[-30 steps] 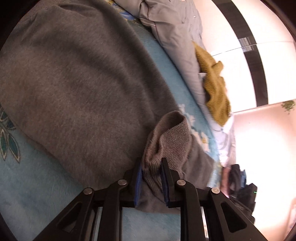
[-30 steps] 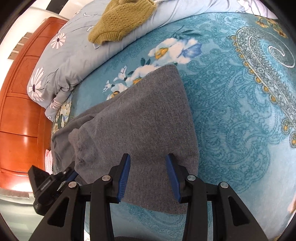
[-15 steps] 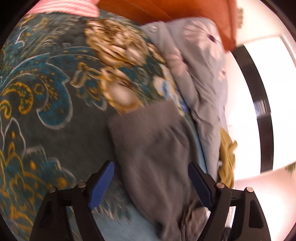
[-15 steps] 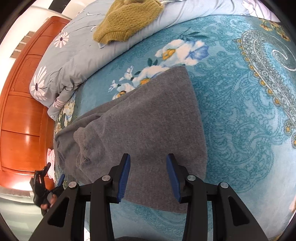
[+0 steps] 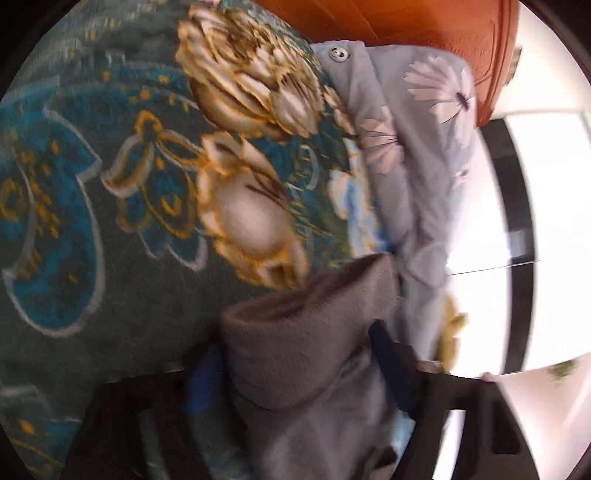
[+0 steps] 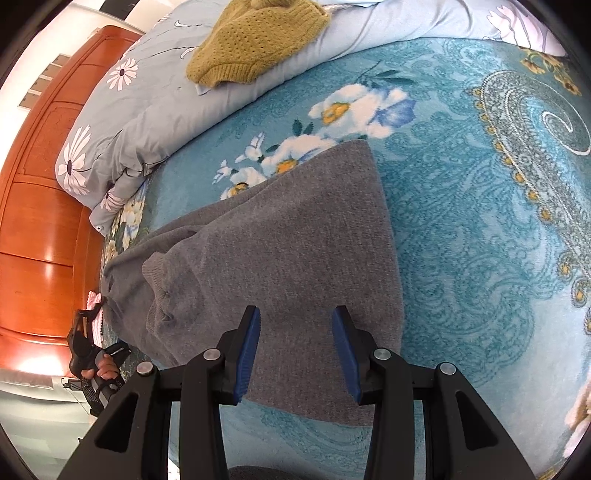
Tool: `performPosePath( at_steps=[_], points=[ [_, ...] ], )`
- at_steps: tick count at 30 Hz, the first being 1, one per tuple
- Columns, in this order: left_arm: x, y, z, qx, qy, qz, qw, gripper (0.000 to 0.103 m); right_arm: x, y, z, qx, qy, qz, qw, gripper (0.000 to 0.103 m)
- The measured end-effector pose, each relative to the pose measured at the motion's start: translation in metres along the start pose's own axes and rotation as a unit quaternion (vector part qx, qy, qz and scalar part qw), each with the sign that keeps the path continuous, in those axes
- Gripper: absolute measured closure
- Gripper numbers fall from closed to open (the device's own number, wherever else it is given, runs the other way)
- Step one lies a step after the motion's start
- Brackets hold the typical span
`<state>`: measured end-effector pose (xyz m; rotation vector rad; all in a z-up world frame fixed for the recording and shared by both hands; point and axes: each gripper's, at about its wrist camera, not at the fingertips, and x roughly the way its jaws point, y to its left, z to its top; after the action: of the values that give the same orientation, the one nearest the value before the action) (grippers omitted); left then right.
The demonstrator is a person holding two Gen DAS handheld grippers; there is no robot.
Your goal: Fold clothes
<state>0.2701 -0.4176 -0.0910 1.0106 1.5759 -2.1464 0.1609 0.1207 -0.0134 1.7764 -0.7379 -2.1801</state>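
Observation:
A grey sweater [image 6: 288, 240] lies flat on the teal patterned blanket [image 6: 480, 221], one sleeve folded over its left part. My right gripper [image 6: 295, 350] hovers open just above the sweater's near edge, nothing between its blue pads. In the blurred left wrist view, a bunched end of the grey sweater [image 5: 303, 369] sits between the jaws of my left gripper [image 5: 295, 343]. Those jaws are closing around it, and I see no firm pinch. The right wrist view shows the left gripper [image 6: 86, 321] in a hand at the sweater's far left end.
A mustard knit sweater [image 6: 255, 40] rests on a pale blue floral quilt [image 6: 147, 122] along the far side of the bed. An orange wooden headboard [image 6: 37, 221] bounds the left. The left wrist view shows the quilt [image 5: 417, 166], the headboard [image 5: 424, 29] and a bright window.
My left gripper let go of the folded sleeve, swung toward the headboard end, spread wide and now narrows around the sweater's bunched end. The right gripper has stayed put.

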Motion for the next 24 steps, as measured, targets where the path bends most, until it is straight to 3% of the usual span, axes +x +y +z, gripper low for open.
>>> performPosePath(
  at_steps=[4,7,10,17,20,24],
  points=[
    [-0.008,-0.016,-0.001,0.027,-0.006,0.028,0.9992,0.077,0.000,-0.002,0.001,0.004,0.002,0.004,1.000,0.061],
    [-0.021,-0.044,-0.005,0.067,-0.021,0.031,0.9970,0.084,-0.003,-0.003,0.002,0.002,0.002,0.008,1.000,0.061],
    [-0.037,-0.087,-0.016,0.134,-0.035,0.023,0.9902,0.084,-0.008,-0.003,0.003,0.000,-0.002,0.015,1.000,0.061],
    [-0.069,-0.197,-0.077,0.291,-0.042,-0.035,0.9550,0.084,-0.031,-0.012,0.003,0.009,-0.028,0.034,0.999,0.061],
    [-0.070,-0.240,-0.127,0.348,-0.023,-0.061,0.9352,0.084,-0.038,-0.021,0.001,0.021,-0.038,0.042,0.998,0.061],
    [-0.044,-0.277,-0.199,0.412,0.021,-0.076,0.9077,0.084,-0.046,-0.033,-0.003,0.035,-0.043,0.047,0.997,0.061]
  ],
)
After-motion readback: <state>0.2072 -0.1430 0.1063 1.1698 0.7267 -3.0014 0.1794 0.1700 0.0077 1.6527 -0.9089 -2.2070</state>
